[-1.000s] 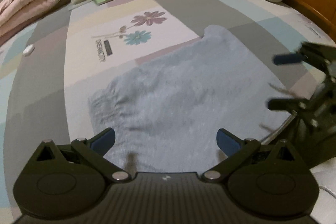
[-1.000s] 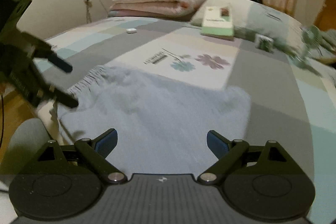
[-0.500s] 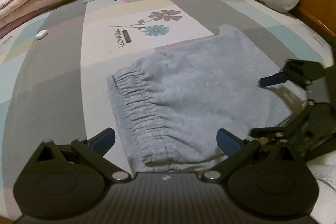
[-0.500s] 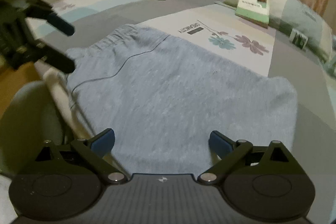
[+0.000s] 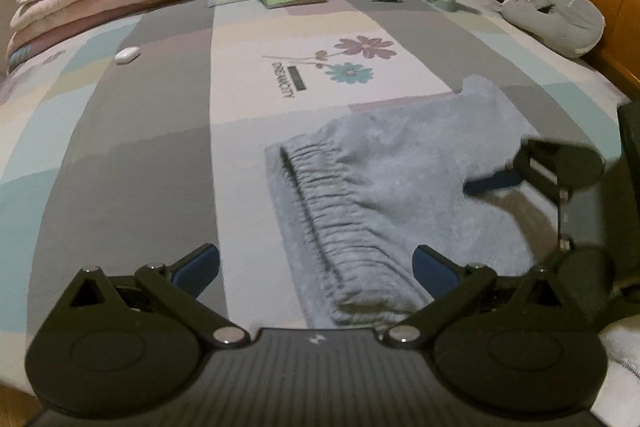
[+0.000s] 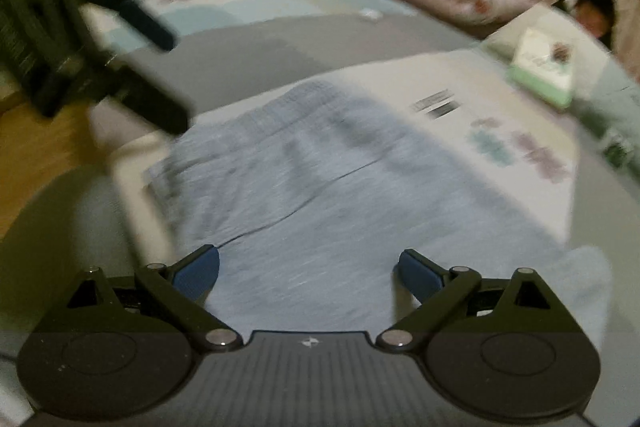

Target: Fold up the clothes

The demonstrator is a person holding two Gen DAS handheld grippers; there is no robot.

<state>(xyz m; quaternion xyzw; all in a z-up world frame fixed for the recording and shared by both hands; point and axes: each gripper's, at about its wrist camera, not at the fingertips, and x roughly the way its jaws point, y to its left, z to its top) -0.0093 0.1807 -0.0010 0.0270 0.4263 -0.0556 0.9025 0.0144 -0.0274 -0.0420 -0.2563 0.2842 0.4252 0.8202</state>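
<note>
Two grippers hover over the light-blue shorts point(image 5: 400, 187) lying flat on the patchwork bedspread point(image 5: 140, 147). The elastic waistband point(image 5: 332, 227) runs toward the bed's foot, legs pointing right toward the headboard side. Left gripper point(image 5: 316, 265) fingers spread apart, empty; right gripper point(image 6: 308, 267) likewise wide, empty.
</note>
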